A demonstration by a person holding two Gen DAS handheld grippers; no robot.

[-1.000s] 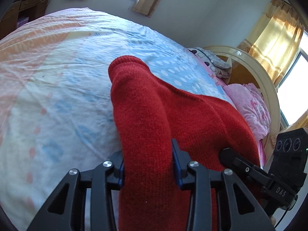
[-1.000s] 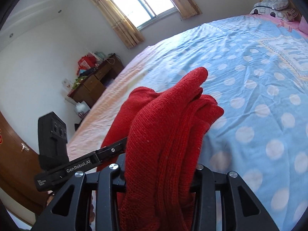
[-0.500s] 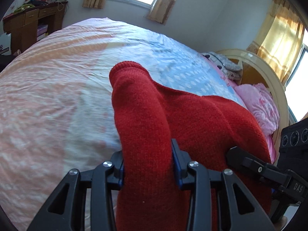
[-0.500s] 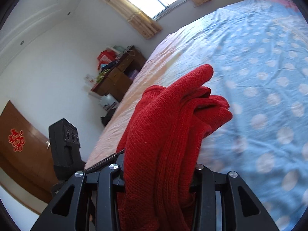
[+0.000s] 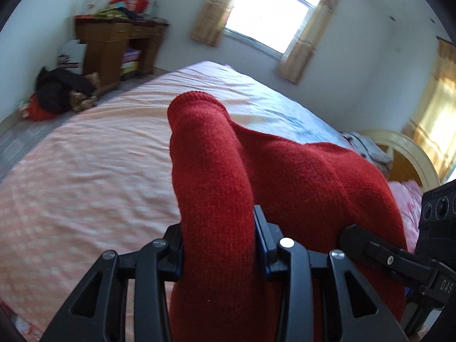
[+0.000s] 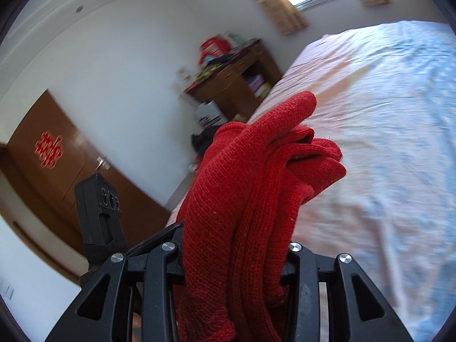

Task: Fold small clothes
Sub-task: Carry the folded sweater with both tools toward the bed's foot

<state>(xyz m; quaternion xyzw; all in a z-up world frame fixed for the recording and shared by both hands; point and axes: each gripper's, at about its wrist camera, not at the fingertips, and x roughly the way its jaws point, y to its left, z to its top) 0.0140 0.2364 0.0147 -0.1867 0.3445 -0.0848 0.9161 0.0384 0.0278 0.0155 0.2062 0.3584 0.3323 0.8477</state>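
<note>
While both grippers, left gripper [image 5: 218, 245] and right gripper [image 6: 233, 259], clamp the red knit garment [image 5: 299, 176], keep it taut and level; it seems clear of the bed [image 5: 85, 171].

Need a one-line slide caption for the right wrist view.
Right gripper clamps bunched red knit garment above the bed.

- The red sweater [image 5: 216, 188] is showing a matt, fuzzy knit, with coarser ribbed rows in the right wrist view.
- The left gripper [image 5: 218, 245] and right gripper [image 6: 233, 259] are looking like matt black plastic with shiny metal screws.
- The bedsheet [image 5: 85, 171] is lying as thin, creased cloth.
- The desk [image 5: 114, 42] is showing dark, slightly glossy wood.
</note>
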